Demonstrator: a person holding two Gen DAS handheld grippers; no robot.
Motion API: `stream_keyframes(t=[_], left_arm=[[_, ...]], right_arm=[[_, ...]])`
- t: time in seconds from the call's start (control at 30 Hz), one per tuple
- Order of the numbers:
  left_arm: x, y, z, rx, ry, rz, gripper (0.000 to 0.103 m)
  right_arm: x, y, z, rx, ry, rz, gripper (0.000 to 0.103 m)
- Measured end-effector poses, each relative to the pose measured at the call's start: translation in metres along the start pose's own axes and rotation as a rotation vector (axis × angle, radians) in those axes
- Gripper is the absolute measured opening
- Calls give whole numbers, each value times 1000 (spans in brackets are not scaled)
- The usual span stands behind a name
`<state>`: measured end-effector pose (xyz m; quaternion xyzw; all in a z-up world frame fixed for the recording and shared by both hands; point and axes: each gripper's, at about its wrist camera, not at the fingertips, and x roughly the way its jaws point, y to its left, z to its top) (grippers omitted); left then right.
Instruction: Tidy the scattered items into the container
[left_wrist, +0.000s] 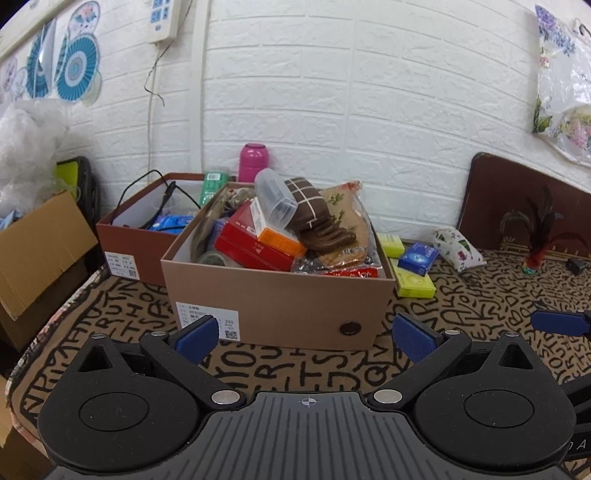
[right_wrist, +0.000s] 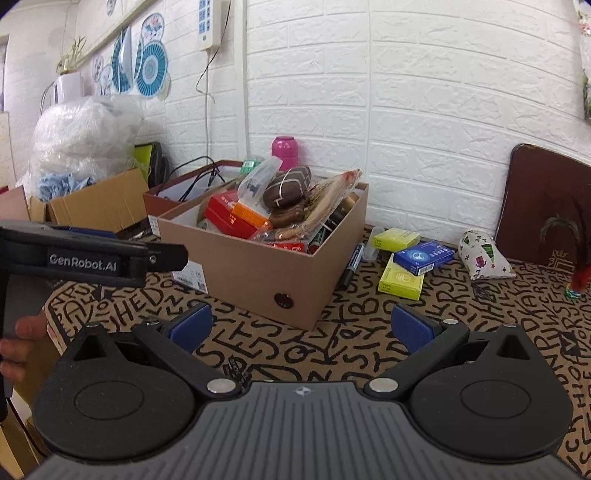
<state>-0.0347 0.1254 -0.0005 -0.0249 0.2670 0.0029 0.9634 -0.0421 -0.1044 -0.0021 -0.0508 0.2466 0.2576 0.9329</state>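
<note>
A tan cardboard box (left_wrist: 273, 306) (right_wrist: 258, 273) stands on the patterned table, piled high with red packs, a clear case, brown socks and packets. Right of it lie yellow-green boxes (left_wrist: 413, 282) (right_wrist: 400, 282), a blue box (left_wrist: 418, 257) (right_wrist: 423, 256), a black marker (right_wrist: 351, 264) and a white patterned pouch (left_wrist: 458, 249) (right_wrist: 484, 254). A feather shuttlecock (left_wrist: 535, 245) (right_wrist: 578, 266) stands at the far right. My left gripper (left_wrist: 306, 338) hangs open in front of the box, holding nothing. My right gripper (right_wrist: 306, 328) is open too, short of the box's near corner.
A brown box (left_wrist: 129, 254) with cables sits behind the tan one, a pink flask (left_wrist: 253, 157) by the white brick wall. Cardboard cartons (left_wrist: 40, 251) and a plastic bag (right_wrist: 81, 136) stand off the left edge. A dark chair back (left_wrist: 524, 195) rises at right.
</note>
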Motion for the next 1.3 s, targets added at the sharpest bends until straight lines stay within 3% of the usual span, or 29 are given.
stream_keyframes(t=[0.37, 0.63, 1.3], left_arm=[[19, 13, 9, -16, 29, 43, 103], [34, 19, 10, -33, 83, 32, 103], [46, 21, 13, -16, 118, 24, 103]], right_arm=[[16, 9, 10, -33, 30, -15, 102], [24, 16, 12, -72, 67, -23, 102], [37, 25, 18, -92, 97, -35, 102]])
